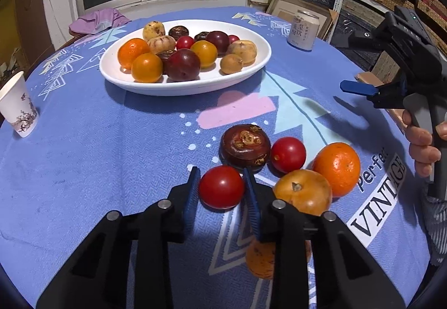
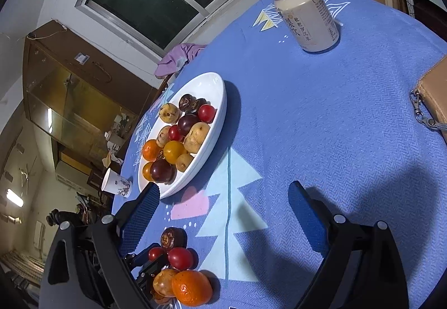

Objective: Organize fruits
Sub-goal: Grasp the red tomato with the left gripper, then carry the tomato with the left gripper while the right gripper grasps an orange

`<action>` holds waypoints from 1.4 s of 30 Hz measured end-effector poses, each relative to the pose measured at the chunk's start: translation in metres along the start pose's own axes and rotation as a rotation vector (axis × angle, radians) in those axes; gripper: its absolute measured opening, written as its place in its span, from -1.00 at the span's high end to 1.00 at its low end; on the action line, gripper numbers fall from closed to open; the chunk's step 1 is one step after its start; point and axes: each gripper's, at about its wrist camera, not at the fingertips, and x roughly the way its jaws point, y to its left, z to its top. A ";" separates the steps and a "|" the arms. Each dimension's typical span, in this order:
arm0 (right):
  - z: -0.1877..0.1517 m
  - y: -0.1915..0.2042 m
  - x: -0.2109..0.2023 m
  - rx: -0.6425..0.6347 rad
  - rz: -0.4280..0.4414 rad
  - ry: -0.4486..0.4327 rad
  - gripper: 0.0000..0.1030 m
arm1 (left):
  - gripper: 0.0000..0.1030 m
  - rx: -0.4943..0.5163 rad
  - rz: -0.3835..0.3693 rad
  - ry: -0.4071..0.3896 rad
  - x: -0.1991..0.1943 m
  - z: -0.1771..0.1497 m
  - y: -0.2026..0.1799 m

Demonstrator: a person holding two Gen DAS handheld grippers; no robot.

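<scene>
My left gripper (image 1: 221,173) is shut on a red tomato (image 1: 221,187) that rests on the blue tablecloth; both pads press its sides. Beside it lie a dark brown water chestnut (image 1: 245,147), a second tomato (image 1: 288,154), an orange mandarin (image 1: 336,168) and a yellow-orange fruit (image 1: 303,191). Another orange fruit (image 1: 261,261) is half hidden under the gripper. Farther back, a white oval plate (image 1: 184,86) holds several mixed fruits. My right gripper (image 2: 223,205) hovers open above bare cloth, nothing between its fingers. The same fruit cluster (image 2: 180,258) shows at the lower left of its view.
A drink can (image 1: 303,29) stands right of the plate near the far edge. A paper cup (image 1: 18,105) sits at the table's left edge. A tan pouch with a clasp (image 2: 435,91) lies at the right edge. Purple cloth (image 1: 97,19) hangs behind the table.
</scene>
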 end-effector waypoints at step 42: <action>-0.082 0.048 0.020 -0.302 0.092 0.249 -0.56 | 0.40 -0.129 0.141 -0.024 -0.014 0.000 0.044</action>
